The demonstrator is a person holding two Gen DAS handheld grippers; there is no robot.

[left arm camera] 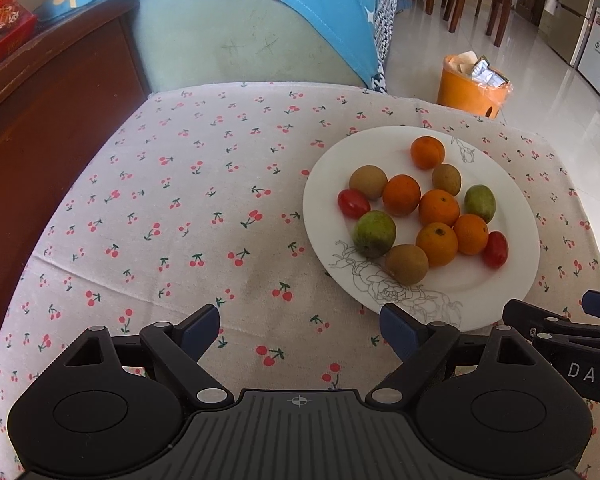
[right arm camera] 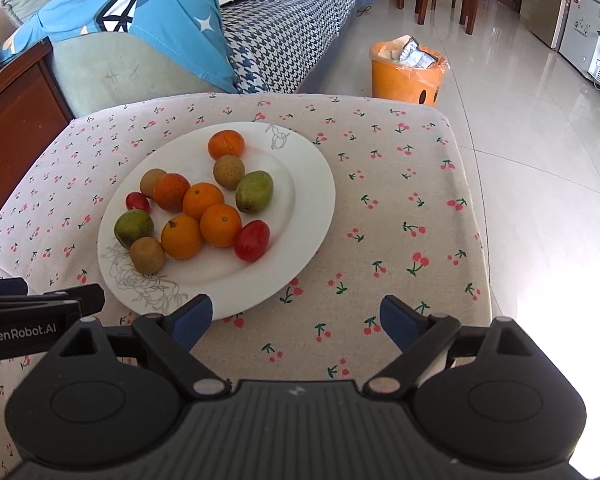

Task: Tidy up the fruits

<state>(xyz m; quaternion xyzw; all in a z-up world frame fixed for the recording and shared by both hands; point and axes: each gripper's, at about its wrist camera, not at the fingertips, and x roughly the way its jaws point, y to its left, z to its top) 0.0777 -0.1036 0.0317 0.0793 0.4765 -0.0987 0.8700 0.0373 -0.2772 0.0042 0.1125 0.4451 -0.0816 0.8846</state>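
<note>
A white plate (left arm camera: pixel 512 280) (right arm camera: pixel 300 216) sits on a cherry-print tablecloth (left arm camera: pixel 180 200) (right arm camera: pixel 400 200). It holds several oranges (left arm camera: pixel 439 207) (right arm camera: pixel 203 200), three brown kiwis (left arm camera: pixel 407 263) (right arm camera: pixel 147 255), two green mangoes (left arm camera: pixel 374 234) (right arm camera: pixel 254 191) and two red tomatoes (left arm camera: pixel 495 249) (right arm camera: pixel 252 240), all mixed together. My left gripper (left arm camera: pixel 300 326) is open and empty, hovering near the plate's front left rim. My right gripper (right arm camera: pixel 296 320) is open and empty, near the plate's front right rim. Each gripper's side shows in the other's view (left arm camera: pixel 560 332) (right arm camera: pixel 40 308).
A green sofa with a blue cushion (left arm camera: pixel 260 8) (right arm camera: pixel 140 12) stands behind the table. A dark wooden cabinet (left arm camera: pixel 52 120) is at the left. An orange waste bin (left arm camera: pixel 472 88) (right arm camera: pixel 408 72) stands on the tiled floor beyond the table's far right edge.
</note>
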